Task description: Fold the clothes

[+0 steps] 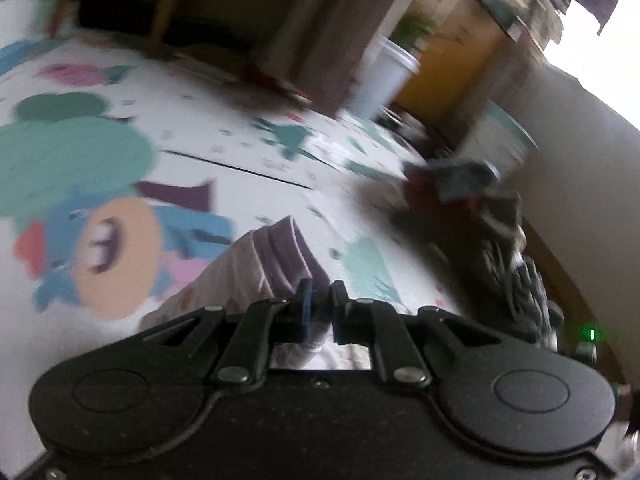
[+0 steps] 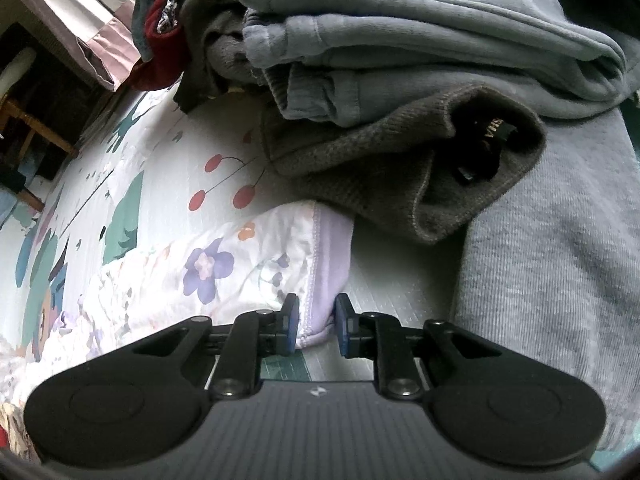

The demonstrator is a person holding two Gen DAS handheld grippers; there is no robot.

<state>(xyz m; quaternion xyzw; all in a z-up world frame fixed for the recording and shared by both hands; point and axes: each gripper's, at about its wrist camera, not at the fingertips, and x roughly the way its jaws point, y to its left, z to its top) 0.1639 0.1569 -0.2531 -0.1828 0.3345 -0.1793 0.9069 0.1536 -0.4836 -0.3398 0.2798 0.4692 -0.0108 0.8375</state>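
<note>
Pinching the purple hem of a floral garment (image 1: 256,264) in the left hand-held gripper (image 1: 319,308), lifted above a cartoon-print mat (image 1: 240,152). Straddling the same garment's purple edge (image 2: 328,264) with the right hand-held gripper (image 2: 316,326), fingers apart, beside folded grey clothes (image 2: 420,40).
</note>
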